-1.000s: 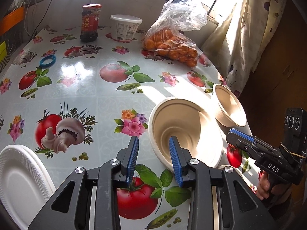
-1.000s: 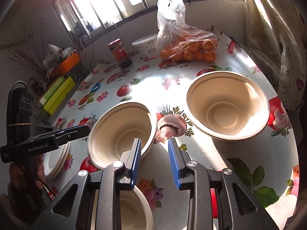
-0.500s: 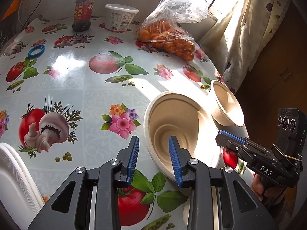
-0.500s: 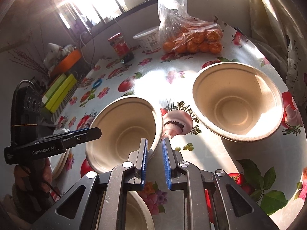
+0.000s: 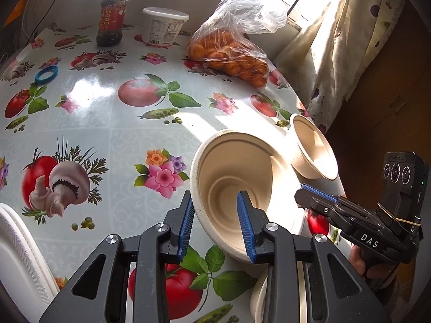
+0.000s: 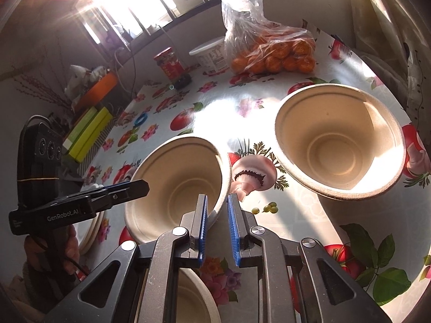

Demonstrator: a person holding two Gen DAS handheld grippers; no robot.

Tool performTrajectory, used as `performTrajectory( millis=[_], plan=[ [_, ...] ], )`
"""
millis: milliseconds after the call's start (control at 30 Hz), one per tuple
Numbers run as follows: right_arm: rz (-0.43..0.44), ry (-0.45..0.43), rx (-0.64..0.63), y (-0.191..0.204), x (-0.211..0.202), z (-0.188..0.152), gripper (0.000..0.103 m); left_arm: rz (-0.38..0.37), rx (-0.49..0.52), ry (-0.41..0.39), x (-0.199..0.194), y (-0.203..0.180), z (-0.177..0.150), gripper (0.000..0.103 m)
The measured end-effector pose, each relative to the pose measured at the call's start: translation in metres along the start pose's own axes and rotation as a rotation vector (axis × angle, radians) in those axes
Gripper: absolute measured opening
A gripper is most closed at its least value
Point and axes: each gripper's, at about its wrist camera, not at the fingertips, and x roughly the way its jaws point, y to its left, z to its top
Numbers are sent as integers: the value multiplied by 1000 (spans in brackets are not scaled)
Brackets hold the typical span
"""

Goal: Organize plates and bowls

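A beige paper bowl (image 5: 237, 177) is tilted over the flowered table, held from both sides. My left gripper (image 5: 214, 196) is shut on its near rim, one blue pad outside the wall and one inside. My right gripper (image 6: 217, 197) is shut on the opposite rim of the same bowl (image 6: 175, 185). In the left wrist view it (image 5: 304, 191) reaches in from the right. A second beige bowl (image 6: 339, 140) sits empty near the table's right edge. A third bowl (image 6: 194, 301) lies under the grippers, mostly hidden. White plates (image 5: 16, 255) are stacked at the left.
At the back stand a dark sauce jar (image 5: 111, 18), a white tub (image 5: 163, 27) and a plastic bag of oranges (image 5: 231, 53). A blue ring (image 5: 46, 73) lies far left. A curtain (image 5: 347, 40) hangs past the table's right edge. Yellow-green boxes (image 6: 86, 134) stand beside the table.
My right gripper's jaws have closed from a wide gap onto the bowl's rim. My left gripper keeps the same hold, and the bowl has barely shifted.
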Motion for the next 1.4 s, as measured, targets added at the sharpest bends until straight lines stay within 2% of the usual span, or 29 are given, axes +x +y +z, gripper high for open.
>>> performTrajectory(
  millis=[700,967,1400],
  plan=[
    [10,-110,-20,19,-52,0,15,-32,30,-56,-39,-24,-7,34],
    [3,-140,-19,25,-75,-15,15,-51,56,-69,-56,-37,-22,34],
    [-4,-152,-5,29,-96,-46,16,-51,76,-44,-62,-48,-53,34]
  ],
)
